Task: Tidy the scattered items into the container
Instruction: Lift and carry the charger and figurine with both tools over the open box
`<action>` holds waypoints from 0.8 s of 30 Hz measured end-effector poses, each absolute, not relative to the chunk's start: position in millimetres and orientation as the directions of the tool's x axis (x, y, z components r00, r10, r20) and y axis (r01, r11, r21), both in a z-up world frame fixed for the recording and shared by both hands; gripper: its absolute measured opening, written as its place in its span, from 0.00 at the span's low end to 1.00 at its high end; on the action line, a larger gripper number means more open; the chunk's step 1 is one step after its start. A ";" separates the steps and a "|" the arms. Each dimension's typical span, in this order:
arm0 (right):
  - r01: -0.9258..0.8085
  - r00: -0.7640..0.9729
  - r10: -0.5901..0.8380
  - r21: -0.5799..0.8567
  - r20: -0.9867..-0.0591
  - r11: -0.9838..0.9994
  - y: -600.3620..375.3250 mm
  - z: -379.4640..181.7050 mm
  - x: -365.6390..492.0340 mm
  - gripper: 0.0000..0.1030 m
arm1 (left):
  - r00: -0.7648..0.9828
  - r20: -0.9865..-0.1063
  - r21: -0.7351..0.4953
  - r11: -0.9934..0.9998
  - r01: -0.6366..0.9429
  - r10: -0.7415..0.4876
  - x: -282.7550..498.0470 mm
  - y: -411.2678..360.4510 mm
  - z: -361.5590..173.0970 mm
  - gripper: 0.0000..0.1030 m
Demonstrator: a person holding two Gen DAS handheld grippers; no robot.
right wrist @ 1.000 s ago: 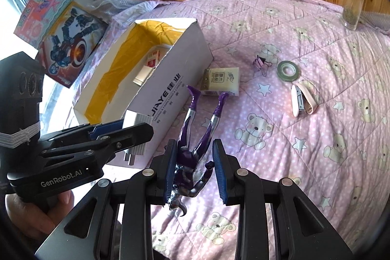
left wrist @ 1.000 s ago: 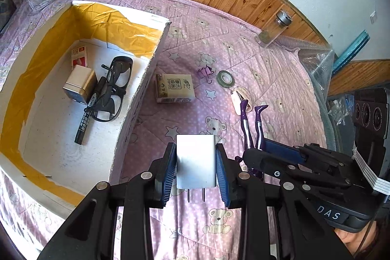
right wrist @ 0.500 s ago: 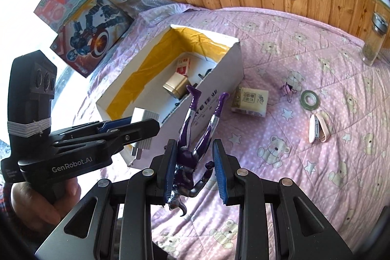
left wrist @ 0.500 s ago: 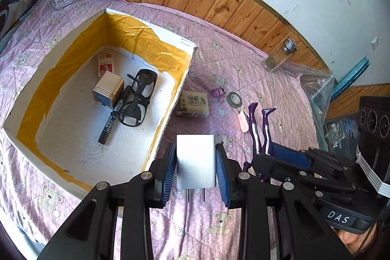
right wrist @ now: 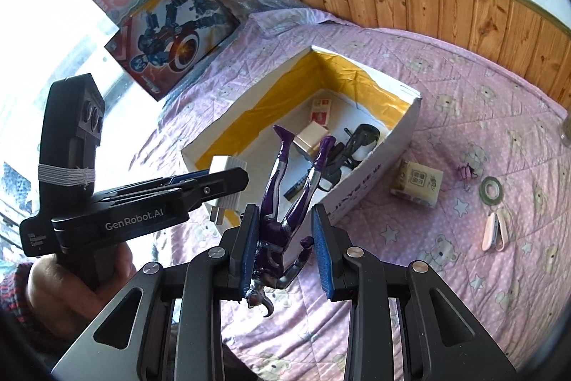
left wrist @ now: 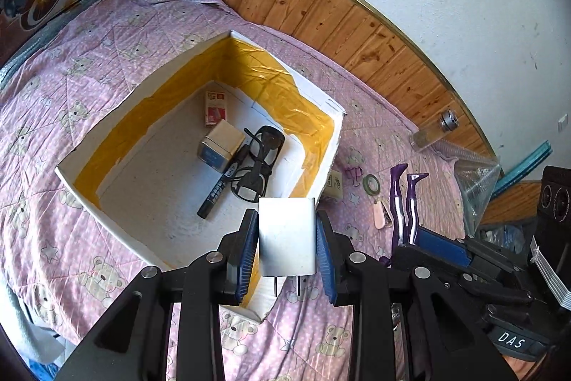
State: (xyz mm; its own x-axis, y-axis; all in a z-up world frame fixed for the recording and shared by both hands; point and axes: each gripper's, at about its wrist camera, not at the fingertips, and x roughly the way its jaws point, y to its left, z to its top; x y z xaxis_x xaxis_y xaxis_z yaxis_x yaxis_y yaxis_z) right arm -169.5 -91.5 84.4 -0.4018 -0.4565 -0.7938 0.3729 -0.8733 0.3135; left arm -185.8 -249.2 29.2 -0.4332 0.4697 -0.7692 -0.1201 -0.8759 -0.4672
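Observation:
My left gripper [left wrist: 286,220] is shut on a white plug charger [left wrist: 287,241], prongs pointing back at me, above the near right corner of the box. The white cardboard box [left wrist: 107,202] has yellow-taped inner walls and holds glasses [left wrist: 260,159], a black marker [left wrist: 217,191], a small tin [left wrist: 221,149] and a red-and-white pack [left wrist: 215,108]. My right gripper [right wrist: 284,216] is shut on a purple toy figure [right wrist: 285,202], held head down with its legs pointing at the box [right wrist: 374,181]. The left gripper [right wrist: 235,175] with the charger [right wrist: 226,166] hangs to its left.
On the pink bear-print quilt to the right of the box lie a small carton [right wrist: 417,183], a purple binder clip [right wrist: 467,172], a green tape roll [right wrist: 491,190] and a pink stapler [right wrist: 496,231]. A glass jar [left wrist: 431,131] leans by the wood panelling. Toy boxes [right wrist: 171,34] stand at the back left.
Both grippers have risen and moved left towards the box, each still holding its item. The box now shows whole and lower in both views, with the charger over its near corner.

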 end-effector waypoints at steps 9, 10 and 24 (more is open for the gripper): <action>0.434 -0.375 -0.478 0.306 -0.794 -0.847 -123.1 88.0 -188.5 0.30 | -0.468 -0.765 -0.481 -0.876 -0.042 0.443 -192.9 -276.5 30.5 0.32; 0.442 -0.371 -0.481 0.304 -0.794 -0.844 -127.0 88.4 -191.1 0.30 | -0.473 -0.765 -0.481 -0.876 -0.033 0.438 -194.3 -279.2 30.9 0.32; 0.495 -0.314 -0.472 0.282 -0.824 -0.822 -171.4 72.3 -236.5 0.30 | -0.488 -0.792 -0.471 -0.876 0.104 0.368 -222.2 -313.9 25.7 0.32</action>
